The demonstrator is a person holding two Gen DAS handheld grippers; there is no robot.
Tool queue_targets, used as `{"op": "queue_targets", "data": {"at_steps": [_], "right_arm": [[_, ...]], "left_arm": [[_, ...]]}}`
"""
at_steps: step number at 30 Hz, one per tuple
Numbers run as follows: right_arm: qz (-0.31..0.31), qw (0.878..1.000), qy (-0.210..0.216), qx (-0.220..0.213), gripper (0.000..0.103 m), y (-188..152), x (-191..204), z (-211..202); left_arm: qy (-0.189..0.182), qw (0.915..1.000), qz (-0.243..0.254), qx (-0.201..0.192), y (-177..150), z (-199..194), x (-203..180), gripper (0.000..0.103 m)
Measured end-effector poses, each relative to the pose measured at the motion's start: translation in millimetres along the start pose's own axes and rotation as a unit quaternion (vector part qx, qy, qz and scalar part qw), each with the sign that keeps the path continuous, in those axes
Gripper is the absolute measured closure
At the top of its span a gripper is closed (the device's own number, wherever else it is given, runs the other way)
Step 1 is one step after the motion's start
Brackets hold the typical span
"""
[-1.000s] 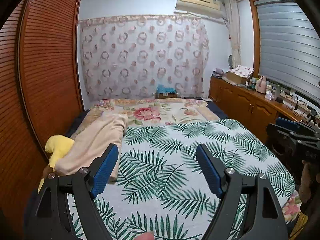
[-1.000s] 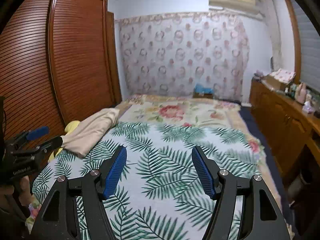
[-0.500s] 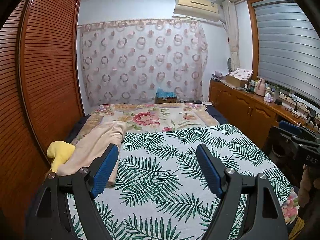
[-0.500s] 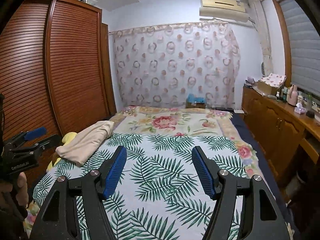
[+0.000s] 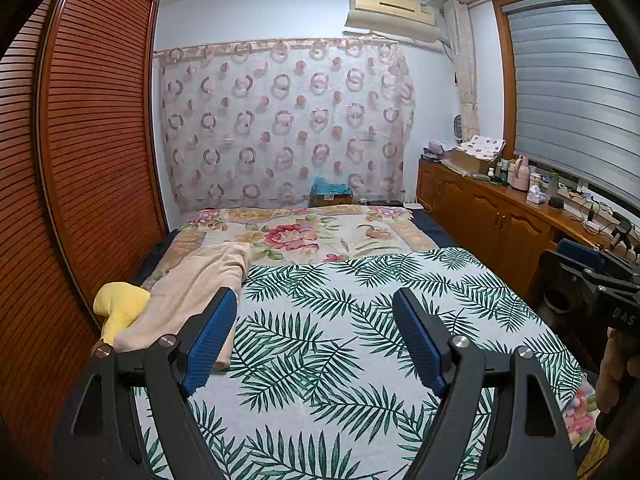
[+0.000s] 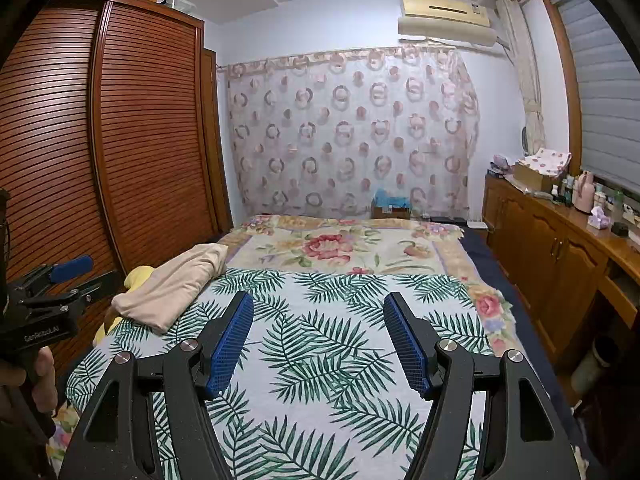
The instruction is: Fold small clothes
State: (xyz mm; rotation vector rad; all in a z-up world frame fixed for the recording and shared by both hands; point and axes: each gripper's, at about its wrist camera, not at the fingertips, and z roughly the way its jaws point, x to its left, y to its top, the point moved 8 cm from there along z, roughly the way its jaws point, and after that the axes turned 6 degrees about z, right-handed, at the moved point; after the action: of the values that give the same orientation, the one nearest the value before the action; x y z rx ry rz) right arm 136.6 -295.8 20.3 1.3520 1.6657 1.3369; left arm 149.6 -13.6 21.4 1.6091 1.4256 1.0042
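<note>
Both views have tilted upward, though nothing on the bed [image 5: 360, 320] moved. We hold the left tool [image 5: 314, 336] and right tool [image 6: 318, 340] spread, empty. Beige cloth [image 5: 192, 292] lies far left over the yellow garment [image 5: 120, 304]; grabbing blindly could catch both layers.

Both cams tilted up vs 1 s ago: air conditioner [image 5: 394, 12] now fully in frame w/ more ceiling above it. Bed [image 5: 360, 320] sits lower rel. to it. Beige garment [image 5: 192, 292] lower too.
</note>
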Motion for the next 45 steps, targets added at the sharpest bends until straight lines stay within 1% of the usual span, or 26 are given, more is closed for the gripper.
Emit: {"op": "queue_targets", "data": {"at_steps": [45], "right_arm": [[0.000, 1.000, 0.003, 0.005, 0.033, -1.4, -9.3, 5.0]], "left_arm": [[0.002, 1.0000, -0.002, -0.001, 3.6, -3.9, -1.6, 0.022]]}}
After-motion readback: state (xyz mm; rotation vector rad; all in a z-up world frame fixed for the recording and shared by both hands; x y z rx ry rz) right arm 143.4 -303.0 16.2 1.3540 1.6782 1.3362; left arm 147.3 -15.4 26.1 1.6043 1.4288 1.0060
